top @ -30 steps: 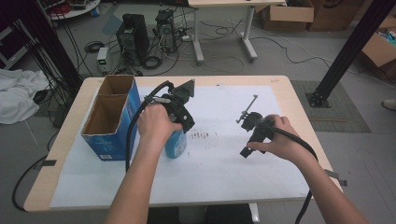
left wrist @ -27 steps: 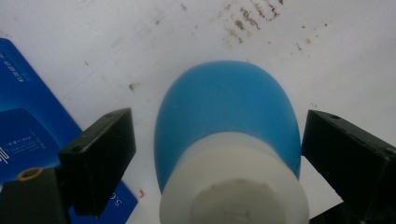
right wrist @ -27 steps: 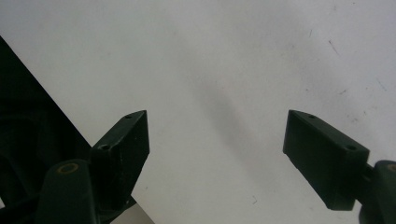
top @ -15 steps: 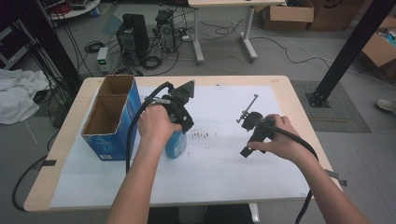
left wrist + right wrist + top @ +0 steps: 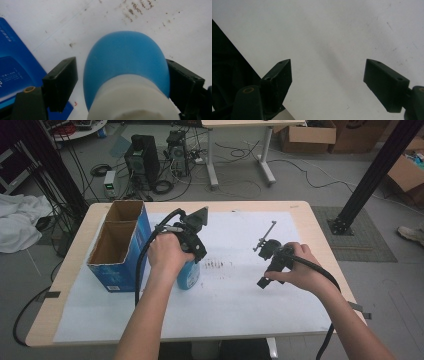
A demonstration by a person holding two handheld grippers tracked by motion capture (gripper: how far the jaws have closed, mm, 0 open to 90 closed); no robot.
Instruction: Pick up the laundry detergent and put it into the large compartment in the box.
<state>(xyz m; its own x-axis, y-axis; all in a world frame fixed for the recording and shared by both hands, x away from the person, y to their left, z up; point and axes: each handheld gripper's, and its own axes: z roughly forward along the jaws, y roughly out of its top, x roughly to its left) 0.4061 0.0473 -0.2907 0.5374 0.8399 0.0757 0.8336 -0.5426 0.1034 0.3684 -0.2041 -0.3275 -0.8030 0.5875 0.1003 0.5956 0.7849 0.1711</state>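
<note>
While gripper closes, smooth rounded blue bottle between jaws.

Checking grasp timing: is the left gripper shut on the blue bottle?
Not fully: left gripper has been closing around blue bottle; one pad touches, other shows a gap.

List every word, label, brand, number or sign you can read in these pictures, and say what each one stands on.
None can be read.
Blue cardboard box: small pale print on its side, too small and blurred to read.
Same box in the high view: a white label patch, illegible.
Blue bottle: no print on the part in view.
</note>
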